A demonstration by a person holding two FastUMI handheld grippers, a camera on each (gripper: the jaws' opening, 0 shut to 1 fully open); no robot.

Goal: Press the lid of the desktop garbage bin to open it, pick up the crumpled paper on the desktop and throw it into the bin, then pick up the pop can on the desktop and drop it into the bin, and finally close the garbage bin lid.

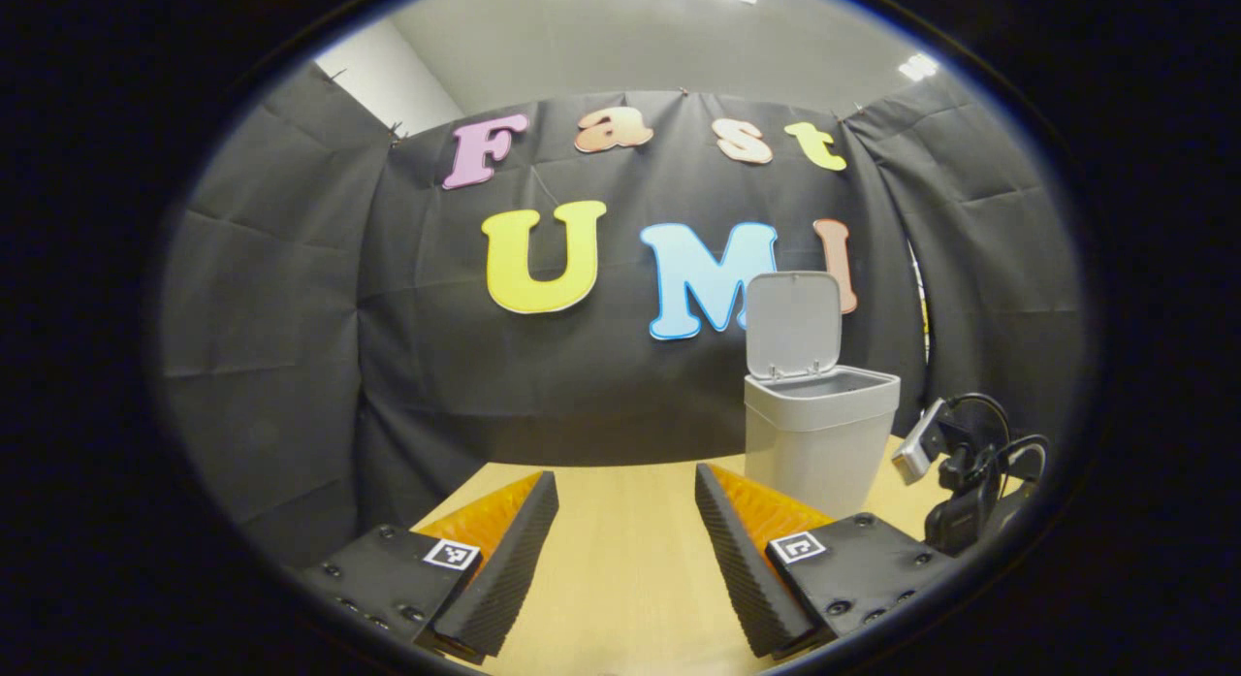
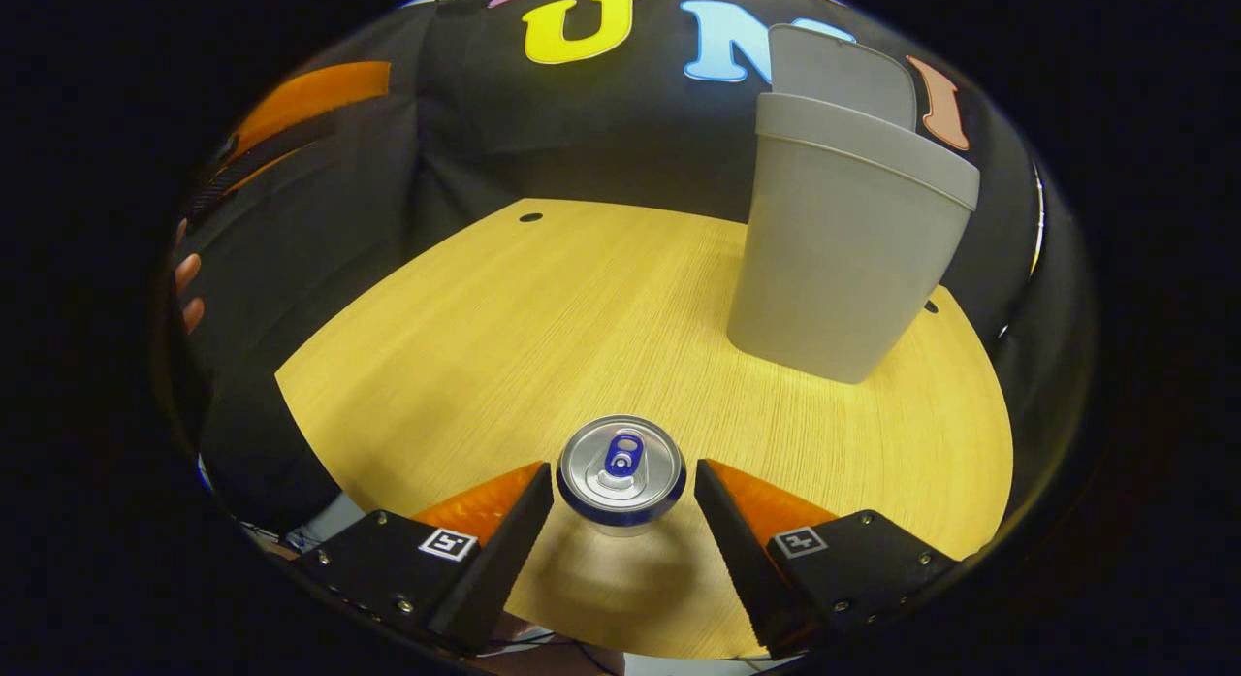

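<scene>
I judge the step in hand to be picking up the pop can. My left gripper [image 1: 625,521] hovers over the wooden desktop [image 1: 620,560] with its jaws spread and nothing between them. My right gripper [image 2: 622,516] is also spread, 1 finger on each side of the upright pop can [image 2: 621,472], neither touching. I should close evenly on its wall. The grey garbage bin [image 2: 843,259] stands beyond to the right, lid [image 1: 792,324] raised; I cannot see its contents.

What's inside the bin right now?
Can't tell. The bin has its lid up, but both views sit too low to see past the rim, so the walls hide its contents. The can stands on the table.
</scene>
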